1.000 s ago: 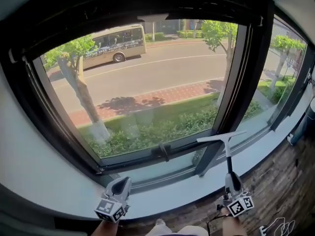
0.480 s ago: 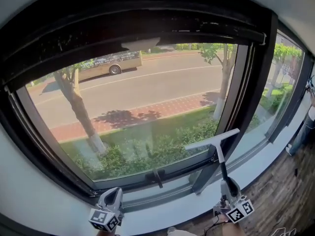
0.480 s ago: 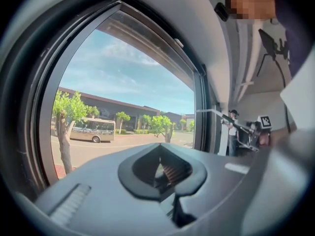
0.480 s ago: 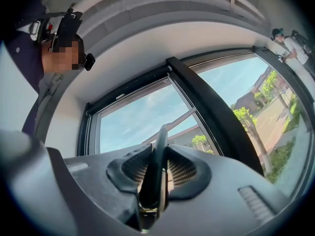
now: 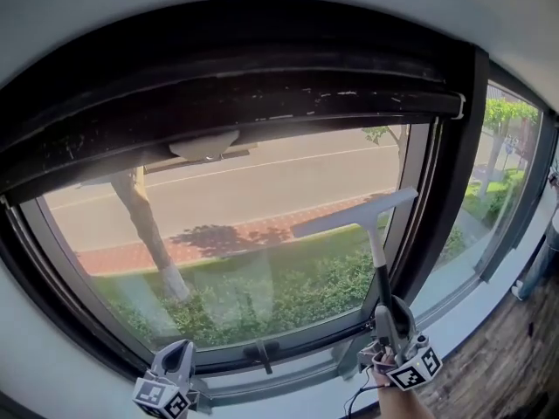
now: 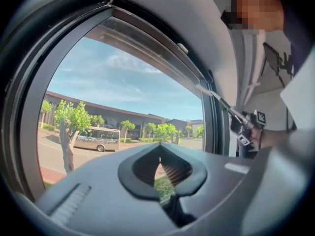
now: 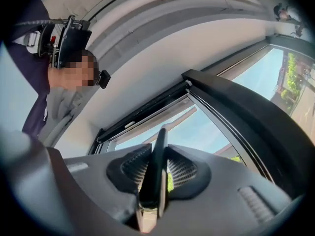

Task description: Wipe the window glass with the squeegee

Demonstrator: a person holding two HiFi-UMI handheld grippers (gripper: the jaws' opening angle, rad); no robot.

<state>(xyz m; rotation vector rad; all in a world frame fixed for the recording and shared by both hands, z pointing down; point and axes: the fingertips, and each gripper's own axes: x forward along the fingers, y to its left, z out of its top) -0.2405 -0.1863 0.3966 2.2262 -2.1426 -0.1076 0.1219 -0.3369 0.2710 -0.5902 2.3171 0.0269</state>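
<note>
The squeegee (image 5: 354,214) stands upright against the window glass (image 5: 236,234), its pale blade tilted across the right part of the pane. My right gripper (image 5: 390,314) is shut on the squeegee's handle (image 7: 156,166), low at the right. In the right gripper view the dark handle runs up between the ribbed pads. My left gripper (image 5: 177,358) sits low at the left near the sill, shut with nothing in it; its tips meet (image 6: 159,146). In the left gripper view, the squeegee (image 6: 216,100) and the right gripper (image 6: 248,127) show against the frame at the right.
A wide black frame (image 5: 236,94) runs over the pane, with a black mullion (image 5: 445,173) to its right and a second pane (image 5: 502,173) beyond. A window handle (image 5: 260,354) sits on the lower frame. Trees, grass and a road lie outside.
The right gripper has lifted the squeegee up the glass, from near the lower frame to mid-pane. The head view has tilted upward. The left gripper stays low at the left.
</note>
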